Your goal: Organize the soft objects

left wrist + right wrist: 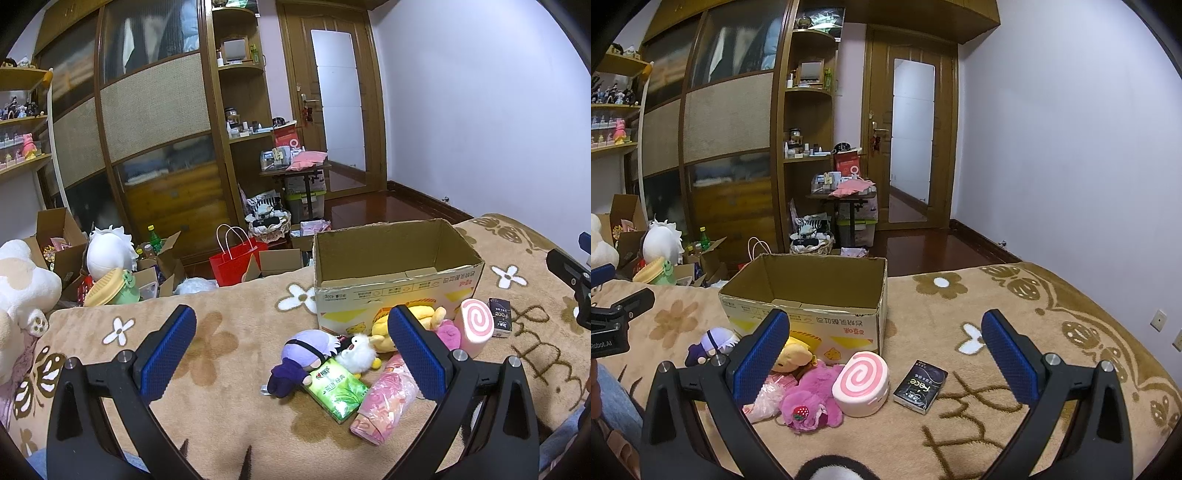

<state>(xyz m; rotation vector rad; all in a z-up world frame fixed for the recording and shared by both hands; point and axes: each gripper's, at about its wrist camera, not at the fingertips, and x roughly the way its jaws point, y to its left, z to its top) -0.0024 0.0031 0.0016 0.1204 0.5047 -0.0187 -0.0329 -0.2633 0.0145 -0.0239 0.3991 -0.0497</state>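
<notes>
An open, empty cardboard box (pixel 399 280) stands on the tan flowered blanket; it also shows in the right wrist view (pixel 812 306). In front of it lie soft toys: a purple-haired doll (pixel 299 360), a small white plush (pixel 357 352), a yellow plush (pixel 388 326), a magenta plush (pixel 809 398) and a pink swirl roll cushion (pixel 861 384). A green tissue pack (pixel 338 391) and a pink plastic packet (pixel 384 404) lie among them. My left gripper (pixel 291 354) is open above the pile. My right gripper (pixel 884 356) is open above the swirl roll.
A black "Face" tissue pack (pixel 921 386) lies right of the roll. Beyond the bed's far edge the floor holds boxes, a red bag (pixel 236 260) and large plush toys (pixel 110 254). A wardrobe, shelves and a door stand behind.
</notes>
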